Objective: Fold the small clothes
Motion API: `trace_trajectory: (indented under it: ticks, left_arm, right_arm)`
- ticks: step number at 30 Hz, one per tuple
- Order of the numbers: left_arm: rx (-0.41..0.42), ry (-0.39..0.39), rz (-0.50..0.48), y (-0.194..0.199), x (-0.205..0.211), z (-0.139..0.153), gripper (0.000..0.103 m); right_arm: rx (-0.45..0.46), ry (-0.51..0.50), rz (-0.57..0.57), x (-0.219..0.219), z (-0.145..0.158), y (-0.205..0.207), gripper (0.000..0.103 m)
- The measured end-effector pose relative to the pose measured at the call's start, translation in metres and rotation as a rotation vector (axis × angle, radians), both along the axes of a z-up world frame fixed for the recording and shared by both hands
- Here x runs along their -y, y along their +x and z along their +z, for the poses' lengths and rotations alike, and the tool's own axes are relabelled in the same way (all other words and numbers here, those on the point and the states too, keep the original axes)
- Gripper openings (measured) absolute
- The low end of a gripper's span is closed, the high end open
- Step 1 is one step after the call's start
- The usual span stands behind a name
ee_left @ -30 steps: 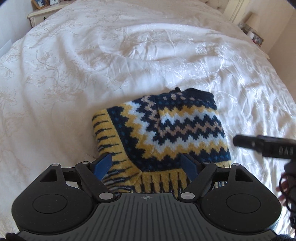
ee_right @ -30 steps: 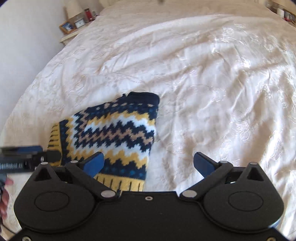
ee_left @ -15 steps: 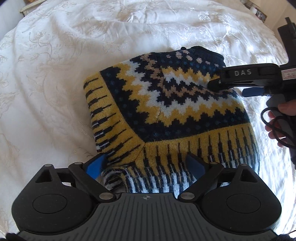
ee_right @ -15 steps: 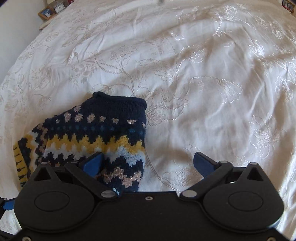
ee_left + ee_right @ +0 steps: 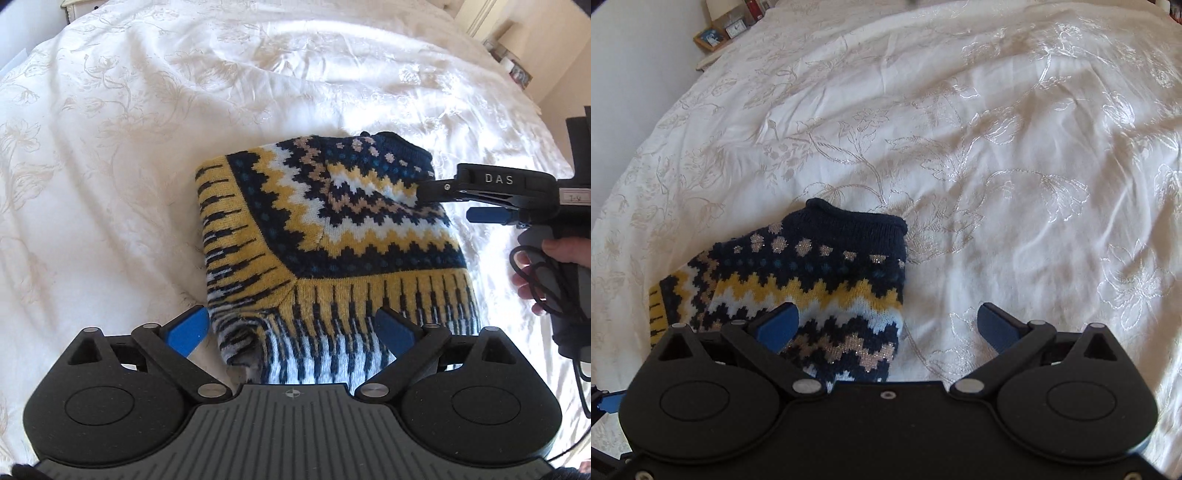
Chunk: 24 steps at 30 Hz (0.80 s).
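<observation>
A wide bed [image 5: 155, 122] covered by a white floral-embroidered bedspread fills both views. On it lies a folded knitted sweater [image 5: 332, 236], patterned in navy, yellow, white and tan zigzags, with its navy collar at the far edge and its striped hem nearest the left wrist camera.

The left gripper [image 5: 291, 332] is held over the sweater's near hem; its blue fingers [image 5: 188, 330] are spread wide, having just been opening, and the hem is seen between them without being pressed by either pad.

The right gripper [image 5: 886, 325] is held over the sweater's right edge, its fingers likewise spread wide: one finger is seen over the knit, the other over bare bedspread beside the sweater. From the left wrist view, this gripper is seen reaching in from the right, its tip at the sweater's upper right part, and a hand [image 5: 546, 269] is wrapped around its handle.
</observation>
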<state>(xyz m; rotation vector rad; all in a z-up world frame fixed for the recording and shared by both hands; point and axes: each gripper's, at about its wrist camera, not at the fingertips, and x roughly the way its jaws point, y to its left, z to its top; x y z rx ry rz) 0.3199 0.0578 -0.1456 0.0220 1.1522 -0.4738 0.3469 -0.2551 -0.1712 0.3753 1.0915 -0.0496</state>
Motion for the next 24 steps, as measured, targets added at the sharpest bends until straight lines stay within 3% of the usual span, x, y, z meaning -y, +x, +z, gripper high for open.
trace_trajectory:
  ticks: [7, 15, 20, 24]
  left_arm:
    - [-0.066, -0.010, 0.036, -0.024, -0.019, -0.010, 0.098]
    - [-0.132, -0.035, -0.001, -0.020, -0.010, -0.036, 0.098]
    - [-0.186, -0.129, 0.011, -0.006, -0.002, -0.052, 0.098]
    - [-0.203, -0.161, 0.006, 0.001, 0.006, -0.058, 0.100]
  right_arm:
    - [-0.001, 0.149, -0.002, 0.004, 0.001, -0.031, 0.103]
    - [-0.051, 0.230, 0.056, -0.010, -0.014, -0.036, 0.103]
    - [-0.067, 0.281, 0.072, -0.016, -0.028, -0.023, 0.103]
    - [-0.056, 0.319, 0.074, -0.019, -0.036, -0.011, 0.103]
